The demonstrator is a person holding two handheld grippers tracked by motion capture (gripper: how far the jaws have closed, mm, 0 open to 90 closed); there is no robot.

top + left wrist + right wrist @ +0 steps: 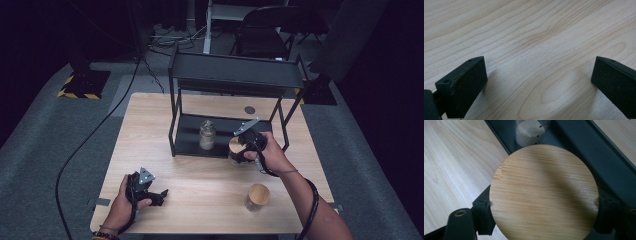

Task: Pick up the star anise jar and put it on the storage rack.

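Note:
My right gripper (239,148) is shut on a glass jar with a round bamboo lid (544,192), its jaws pressing the lid's two sides. It holds the jar (236,150) at the front edge of the black rack's lower shelf (190,135). Another glass jar (207,135) with a clear top stands on that shelf, and its base (531,131) shows just beyond the lid. A third jar with a bamboo lid (258,196) stands on the table near the front right. My left gripper (156,196) rests low over the bare wooden table (536,37), open, with nothing between its jaws.
The black two-level metal rack (235,70) stands at the table's far middle. A small dark disc (249,109) lies behind it on the table. A folding chair (265,30) and cables on the floor are beyond the table.

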